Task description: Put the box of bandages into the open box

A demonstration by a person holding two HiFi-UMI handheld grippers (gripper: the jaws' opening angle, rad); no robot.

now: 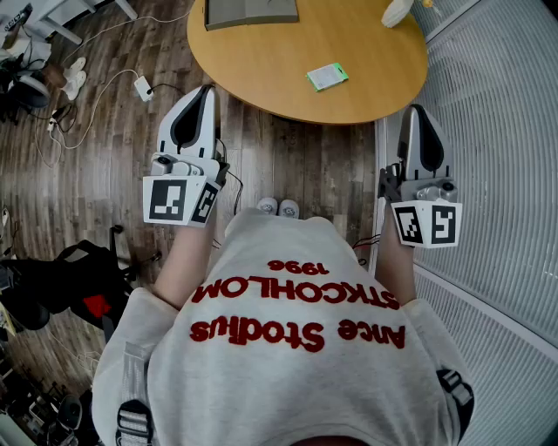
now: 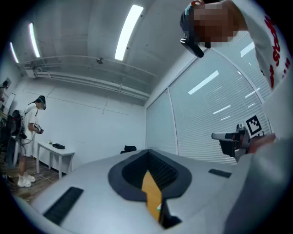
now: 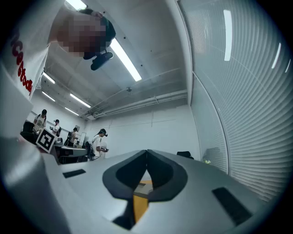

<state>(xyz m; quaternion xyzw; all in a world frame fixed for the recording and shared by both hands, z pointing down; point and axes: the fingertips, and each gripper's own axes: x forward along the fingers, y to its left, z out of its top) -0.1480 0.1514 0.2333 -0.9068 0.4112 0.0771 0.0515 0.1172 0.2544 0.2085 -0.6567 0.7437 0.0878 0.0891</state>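
Between the jaws of the left gripper (image 2: pixel 147 153) there is nothing. The two dark pads meet tip to tip, and only a sliver of orange wood shows through the gap below them. It's the same on the right gripper (image 3: pixel 147 151): jaws together, empty. Both grippers point slightly upward, at the room's walls and ceiling lights rather than down at anything.

Further out, the head view has the person standing with one gripper raised on each side. The box of bandages (image 1: pixel 327 77), small, green and white, lies flat on the round wooden surface (image 1: pixel 261 61), near its front edge and well apart from both grippers. A grey thing (image 1: pixel 250 10) at the far edge, cut off by the frame, may be the open box, but that cannot be settled from here.

So the task looks not yet begun, and several things could go wrong:

- **Closed jaws:** if they arrive closed they would shove the box rather than take it, and a shove toward the near edge could send it onto the floor (image 1: pixel 288 165).
- **Flat, thin box:** jaws coming from above may skid off the lid or scrape the wood.
- **Weak pinch:** a grip on one corner could let the box swivel and fall short on the long reach across.
- **Cable on the floor:** a cable (image 1: pixel 105 87) trails on the person's left, and a sidestep that way could snag it.
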